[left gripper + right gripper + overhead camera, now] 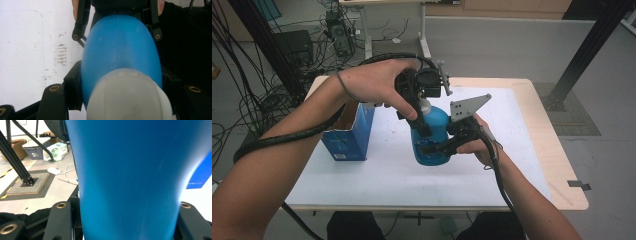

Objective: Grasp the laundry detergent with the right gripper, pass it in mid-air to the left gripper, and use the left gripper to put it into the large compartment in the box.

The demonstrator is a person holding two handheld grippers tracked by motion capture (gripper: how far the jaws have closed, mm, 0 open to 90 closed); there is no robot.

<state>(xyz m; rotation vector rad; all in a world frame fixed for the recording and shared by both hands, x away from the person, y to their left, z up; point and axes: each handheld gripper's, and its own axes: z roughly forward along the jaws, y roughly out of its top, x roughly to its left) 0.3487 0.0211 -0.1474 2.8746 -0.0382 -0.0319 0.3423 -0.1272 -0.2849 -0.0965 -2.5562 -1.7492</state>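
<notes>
A: Right, both hands are meeting over the middle of the counter (pixel 522 150), and a blue bottle (pixel 432 135) with a white cap (pixel 128 97) is sitting upright between them on the white sheet.

B: The left claw (pixel 424 117) is coming down from above, its jaws straddling the bottle's upper body just below the cap. In the left gripper view the blue body is bulging right between the two black jaws, both sides pressing on it.

A: And the right claw (pixel 434 147) is reaching in from the side, low down, clamping the bottle's lower body. In the right gripper view the blue wall is filling the gap between its jaws, touching both.

B: So two grips on one bottle, one high, one low. What's crowding them?

A: An open blue carton (pixel 349 135) is standing just beside the bottle, on the person's left, under the left forearm. The left cable (pixel 287 137) is trailing along that arm and off the counter's edge.

B: The grey three-cornered plate (pixel 468 106) on the right claw is sticking up near the bottle's shoulder.

A: Beyond the counter, a tangle of cables (pixel 242 95) is lying on the floor, and a black frame post (pixel 587 50) is slanting at the far right.
</notes>
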